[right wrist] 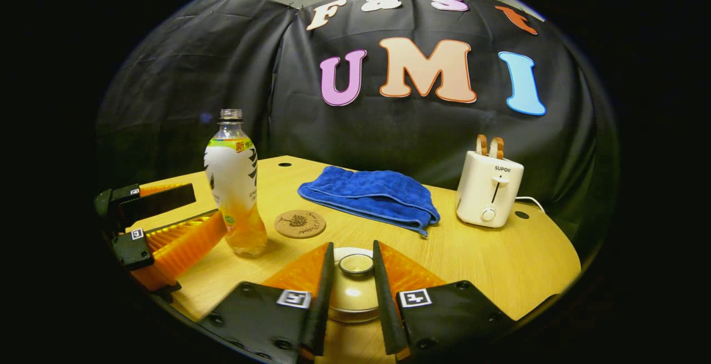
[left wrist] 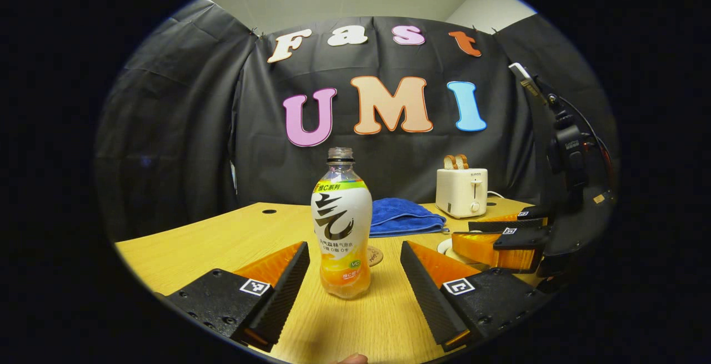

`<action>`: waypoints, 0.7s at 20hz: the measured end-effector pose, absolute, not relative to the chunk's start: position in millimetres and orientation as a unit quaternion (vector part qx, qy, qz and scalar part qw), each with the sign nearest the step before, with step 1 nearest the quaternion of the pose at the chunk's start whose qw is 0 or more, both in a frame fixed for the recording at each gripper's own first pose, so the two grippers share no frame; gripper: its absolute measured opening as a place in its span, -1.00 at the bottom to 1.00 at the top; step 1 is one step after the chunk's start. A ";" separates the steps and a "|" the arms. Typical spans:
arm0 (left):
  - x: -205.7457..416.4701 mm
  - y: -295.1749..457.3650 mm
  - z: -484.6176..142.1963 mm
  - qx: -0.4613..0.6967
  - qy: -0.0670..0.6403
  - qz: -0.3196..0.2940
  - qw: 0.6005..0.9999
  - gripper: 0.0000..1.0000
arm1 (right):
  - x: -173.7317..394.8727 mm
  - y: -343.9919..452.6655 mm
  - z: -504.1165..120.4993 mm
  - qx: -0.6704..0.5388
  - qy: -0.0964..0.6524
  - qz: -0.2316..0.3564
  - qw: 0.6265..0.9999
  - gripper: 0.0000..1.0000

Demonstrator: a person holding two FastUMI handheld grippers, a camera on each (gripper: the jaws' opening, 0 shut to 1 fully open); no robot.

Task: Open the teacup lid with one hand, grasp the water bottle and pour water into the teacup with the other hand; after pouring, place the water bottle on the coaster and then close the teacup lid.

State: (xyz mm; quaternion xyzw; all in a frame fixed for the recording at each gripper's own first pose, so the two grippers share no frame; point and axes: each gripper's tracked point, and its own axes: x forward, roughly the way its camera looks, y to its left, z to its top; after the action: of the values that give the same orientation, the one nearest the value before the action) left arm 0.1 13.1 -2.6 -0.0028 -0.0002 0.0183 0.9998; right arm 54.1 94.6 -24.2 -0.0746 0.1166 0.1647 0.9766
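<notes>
Right tool (right wrist: 353,297) brackets teacup lid (right wrist: 355,283), fingers flanking, contact unclear; left tool (left wrist: 353,292) spread, upright water bottle (left wrist: 341,225) dead ahead.

Left hand-held gripper (left wrist: 355,280) jaws wide; right hand-held gripper (right wrist: 354,275) jaws narrowed.

Uncapped water bottle (left wrist: 341,225) upright on table (left wrist: 222,239) between spread left gripper (left wrist: 354,280) fingers; untouched
</notes>
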 end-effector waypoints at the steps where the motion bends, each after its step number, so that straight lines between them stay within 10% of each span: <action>1: 0.2 13.7 -3.0 -0.003 0.000 0.018 1.000 0.93 | 64.3 98.0 -36.4 -0.071 0.119 0.166 0.976 -0.27; 14: 21.1 24.8 -4.3 0.002 0.002 0.023 1.000 0.92 | 45.5 87.5 13.6 -0.017 0.082 0.177 0.981 -0.36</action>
State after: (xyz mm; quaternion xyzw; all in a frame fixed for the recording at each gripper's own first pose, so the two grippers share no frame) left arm 21.1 24.8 -4.3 0.0016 0.0021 0.0232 0.9997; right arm 45.5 87.5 13.6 -0.0167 0.0824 0.1774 0.9805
